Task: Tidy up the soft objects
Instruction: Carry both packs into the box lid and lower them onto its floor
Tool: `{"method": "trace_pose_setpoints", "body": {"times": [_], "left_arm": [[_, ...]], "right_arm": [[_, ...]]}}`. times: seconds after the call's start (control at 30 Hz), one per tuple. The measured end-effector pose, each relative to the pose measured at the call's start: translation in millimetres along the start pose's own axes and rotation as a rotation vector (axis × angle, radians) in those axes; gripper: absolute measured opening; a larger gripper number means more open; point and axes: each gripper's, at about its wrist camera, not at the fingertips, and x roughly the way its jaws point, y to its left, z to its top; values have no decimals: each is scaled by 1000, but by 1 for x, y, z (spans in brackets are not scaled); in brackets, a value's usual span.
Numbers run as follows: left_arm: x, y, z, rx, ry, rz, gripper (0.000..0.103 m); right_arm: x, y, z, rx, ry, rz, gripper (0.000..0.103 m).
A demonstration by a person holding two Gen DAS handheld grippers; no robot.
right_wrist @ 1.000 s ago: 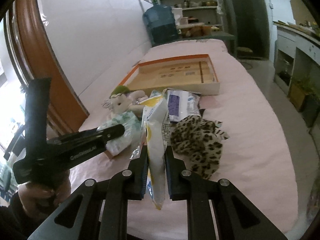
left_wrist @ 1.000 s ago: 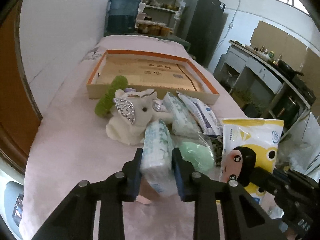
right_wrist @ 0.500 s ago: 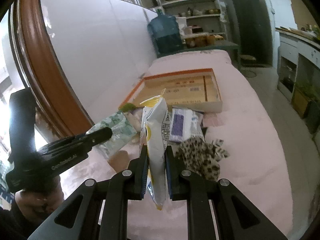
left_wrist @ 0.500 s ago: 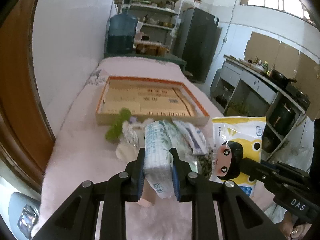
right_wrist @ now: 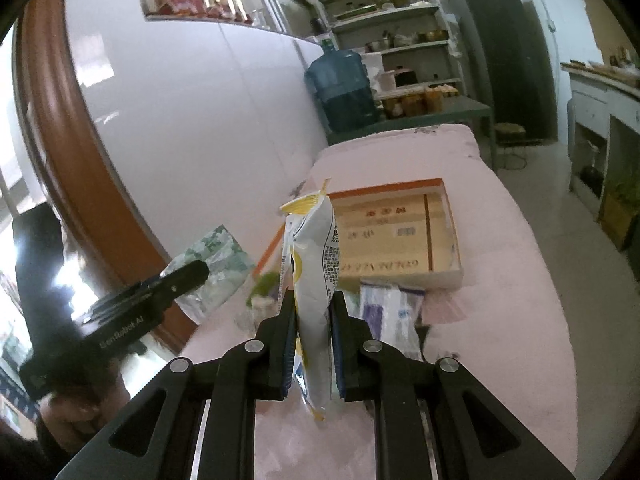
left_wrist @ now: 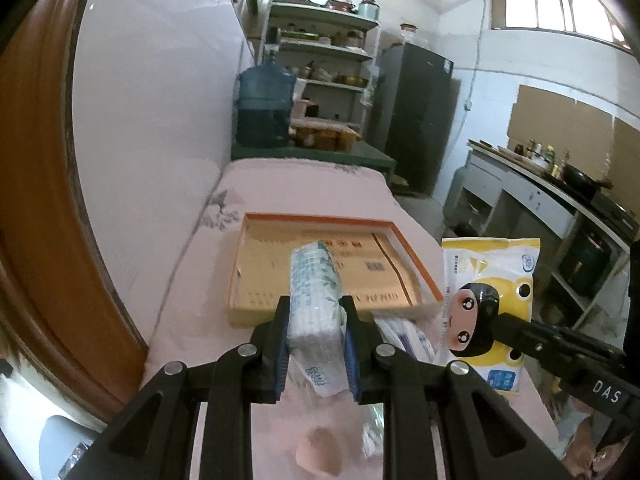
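Note:
My left gripper (left_wrist: 315, 312) is shut on a white tissue pack with green leaf print (left_wrist: 314, 288), held in the air in front of the orange-rimmed cardboard box (left_wrist: 320, 220). My right gripper (right_wrist: 314, 308) is shut on a yellow and white cartoon-face pack (right_wrist: 314, 240), held upright above the pink table; it also shows in the left wrist view (left_wrist: 488, 280). The left gripper with the tissue pack (right_wrist: 216, 256) shows at the left of the right wrist view. The box (right_wrist: 436, 276) lies beyond both packs.
Flat plastic packs (right_wrist: 390, 312) and a green and white plush (right_wrist: 262, 288) lie on the pink table (right_wrist: 512, 280) before the box. A white wall and brown frame (left_wrist: 48, 200) run along the left. A water jug (left_wrist: 264, 108) and shelves stand beyond.
Both grippers have risen and moved forward toward the box with their packs. The plush toys and other packs have dropped below and behind the left gripper's view.

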Motion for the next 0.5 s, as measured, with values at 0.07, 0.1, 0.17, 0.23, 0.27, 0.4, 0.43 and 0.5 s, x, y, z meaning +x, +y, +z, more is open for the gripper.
{"method": "trace_pose_setpoints", "body": {"times": [0.07,0.1,0.17,0.23,0.27,0.4,0.43,0.5], "left_arm": [[4,1,9,0,-13,16,23],[6,1,13,-2,-17,24,23],[11,4,21,-10,-26,36,23],[18,5,29,-15,-32,53,23],[22,6,32,-18,-33,63,23],[42,14,47,-34,-19,94,23],[50,15,52,-32,-12,103,23],[63,17,58,-31,3,111,23]], "right_arm": [[7,-1,11,15,-5,9,16],[12,-2,16,23,-4,17,16],[22,-5,28,43,6,40,16],[33,-6,37,48,21,53,16],[42,-7,45,47,30,62,16],[71,-11,65,47,72,75,16],[79,-14,69,50,85,80,16],[98,-20,81,61,116,93,16]]}}
